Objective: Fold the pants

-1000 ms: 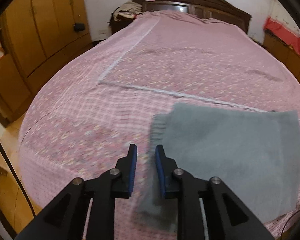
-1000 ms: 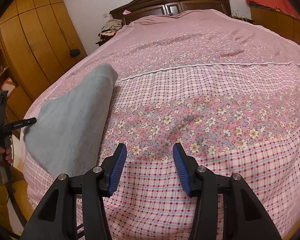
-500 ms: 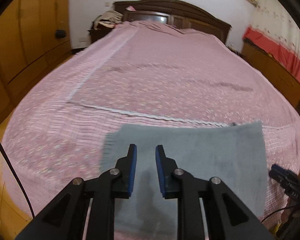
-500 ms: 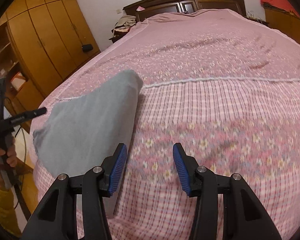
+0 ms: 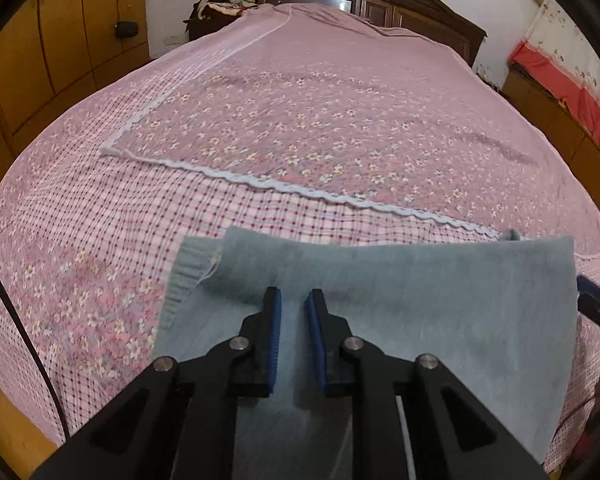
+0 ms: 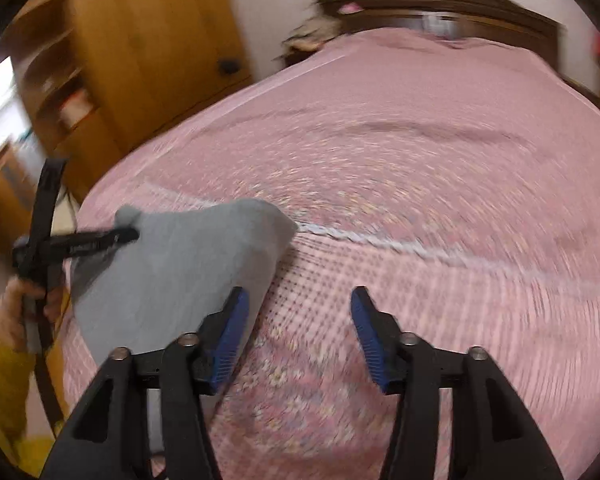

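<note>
We note the folded grey-blue knit pants (image 5: pixel 400 300) lying flat on the pink floral-and-check bedspread (image 5: pixel 300 128), near its foot edge. Our left black gripper with blue pads (image 5: pixel 292 304) hangs directly over the cloth — its fingers stand a narrow gap apart, nothing between them. Our right black gripper with blue pads (image 6: pixel 300 312) is spread wide; the pants (image 6: pixel 172 276) lie at its left finger, touching or not we cannot tell — that view is blurred.
</note>
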### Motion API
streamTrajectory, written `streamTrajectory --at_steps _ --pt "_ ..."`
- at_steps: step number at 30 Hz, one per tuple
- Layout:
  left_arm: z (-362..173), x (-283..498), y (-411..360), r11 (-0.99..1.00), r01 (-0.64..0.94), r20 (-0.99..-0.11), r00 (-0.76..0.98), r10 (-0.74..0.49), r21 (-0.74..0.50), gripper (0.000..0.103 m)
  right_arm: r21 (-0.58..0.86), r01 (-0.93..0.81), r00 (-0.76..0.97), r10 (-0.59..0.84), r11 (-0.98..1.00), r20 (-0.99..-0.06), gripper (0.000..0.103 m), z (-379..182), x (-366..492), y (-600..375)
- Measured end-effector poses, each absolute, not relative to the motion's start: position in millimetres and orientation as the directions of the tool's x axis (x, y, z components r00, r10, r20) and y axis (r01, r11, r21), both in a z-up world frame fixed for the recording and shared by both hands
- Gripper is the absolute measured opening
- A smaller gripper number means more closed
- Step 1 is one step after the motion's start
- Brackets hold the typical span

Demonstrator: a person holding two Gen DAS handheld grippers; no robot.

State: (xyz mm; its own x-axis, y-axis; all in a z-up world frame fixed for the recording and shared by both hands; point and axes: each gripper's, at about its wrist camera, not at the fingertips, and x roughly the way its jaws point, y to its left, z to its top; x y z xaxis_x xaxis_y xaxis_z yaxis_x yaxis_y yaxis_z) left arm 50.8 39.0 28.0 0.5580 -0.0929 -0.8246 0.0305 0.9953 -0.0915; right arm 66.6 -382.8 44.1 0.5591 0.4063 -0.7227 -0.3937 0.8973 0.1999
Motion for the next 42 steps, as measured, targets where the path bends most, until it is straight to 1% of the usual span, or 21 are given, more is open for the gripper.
streamTrajectory --at_steps 2,3,5,7,9,11,13,17,21,24,26,30,35,39,42 --pt "28 46 38 0.997 0.019 -0.823 0.563 -0.074 -0.077 0.016 0.170 -0.424 0.526 0.395 0.890 -0.753 0.059 45 80 -381" --pt "28 43 37 0.998 0.011 -0.822 0.566 -0.061 -0.067 0.016 0.181 -0.430 0.512 0.404 0.885 -0.758 0.059 47 86 -382" --pt "27 39 35 0.998 0.000 -0.819 0.572 -0.046 -0.056 0.016 0.270 -0.418 0.479 0.463 0.867 -0.746 0.059 55 100 -390" --pt "28 37 35 0.999 -0.006 -0.816 0.577 -0.038 -0.051 0.016 0.370 -0.363 0.450 0.509 0.855 -0.734 0.059 64 118 -397" --pt "28 37 34 0.999 -0.010 -0.813 0.581 -0.038 -0.054 0.016 0.424 -0.266 0.403 0.500 0.866 -0.767 0.059 68 140 -401" --pt "27 41 35 0.998 -0.014 -0.813 0.581 -0.043 -0.062 0.016 0.439 -0.206 0.309 0.484 0.874 -0.818 0.059 69 167 -394" --pt "28 42 34 0.998 -0.011 -0.809 0.586 -0.046 -0.065 0.016 0.414 -0.195 0.206 0.449 0.889 -0.869 0.059 69 187 -380" --pt "28 42 34 0.997 0.003 -0.793 0.605 -0.064 -0.078 0.016 0.291 -0.257 0.040 0.310 0.922 -0.950 0.059 64 212 -342" --pt "29 36 37 0.995 0.009 -0.783 0.617 -0.086 -0.102 0.016 0.292 -0.253 -0.138 0.264 0.922 -0.954 0.059 44 222 -312" --pt "27 35 42 0.992 0.015 -0.775 0.623 -0.104 -0.121 0.016 0.206 -0.291 -0.199 0.151 0.934 -0.968 0.059 35 217 -291" --pt "26 32 45 0.991 0.019 -0.771 0.627 -0.115 -0.133 0.016 0.182 -0.330 -0.240 0.104 0.926 -0.965 0.059 31 210 -280" --pt "25 33 46 0.989 0.022 -0.767 0.629 -0.129 -0.148 0.016 0.104 -0.406 -0.248 -0.001 0.908 -0.969 0.059 34 198 -264" --pt "24 32 49 0.987 0.023 -0.762 0.632 -0.138 -0.159 0.016 -0.098 -0.477 -0.189 -0.211 0.874 -0.959 0.058 26 190 -257" --pt "23 33 51 0.985 0.029 -0.758 0.635 -0.151 -0.171 0.016 -0.105 -0.439 -0.185 -0.204 0.892 -0.961 0.058 27 195 -272" --pt "21 33 52 0.984 0.038 -0.756 0.635 -0.159 -0.175 0.016 -0.061 -0.383 -0.206 -0.150 0.922 -0.967 0.058 29 203 -289"
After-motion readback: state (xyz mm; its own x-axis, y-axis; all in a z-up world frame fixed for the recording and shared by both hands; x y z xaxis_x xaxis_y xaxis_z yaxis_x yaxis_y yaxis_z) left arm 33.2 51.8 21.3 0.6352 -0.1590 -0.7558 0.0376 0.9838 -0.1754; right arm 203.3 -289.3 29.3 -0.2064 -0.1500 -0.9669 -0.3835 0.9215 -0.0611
